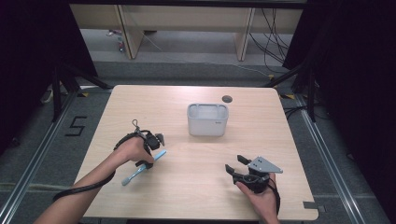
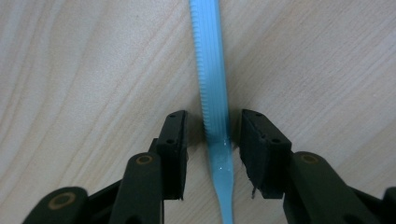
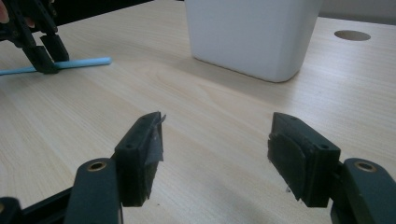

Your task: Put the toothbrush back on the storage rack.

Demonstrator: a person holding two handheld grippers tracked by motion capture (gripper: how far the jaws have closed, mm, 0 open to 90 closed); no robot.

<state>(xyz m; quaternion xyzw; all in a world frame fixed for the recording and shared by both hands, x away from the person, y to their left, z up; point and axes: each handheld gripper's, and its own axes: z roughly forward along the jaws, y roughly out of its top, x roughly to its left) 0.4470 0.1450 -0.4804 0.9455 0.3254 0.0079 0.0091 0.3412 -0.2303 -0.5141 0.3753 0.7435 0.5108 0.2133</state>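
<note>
A light blue toothbrush (image 1: 135,173) lies slantwise on the wooden table at the left. My left gripper (image 1: 150,161) points down over its handle. In the left gripper view the ribbed handle (image 2: 215,70) runs between the two pads, with a thin gap on each side, so my left gripper (image 2: 214,126) is open around it. From the right gripper view that gripper (image 3: 46,65) stands on the toothbrush (image 3: 86,62) at the far left. My right gripper (image 1: 233,162) rests at the front right, and its jaws (image 3: 217,140) are wide open with nothing between them.
A white rectangular container (image 1: 208,120) stands upright at the table's middle back, and its wall (image 3: 252,37) rises ahead of my right gripper. A round cable hole (image 1: 227,98) sits behind it. The table's edges drop to grey floor on every side.
</note>
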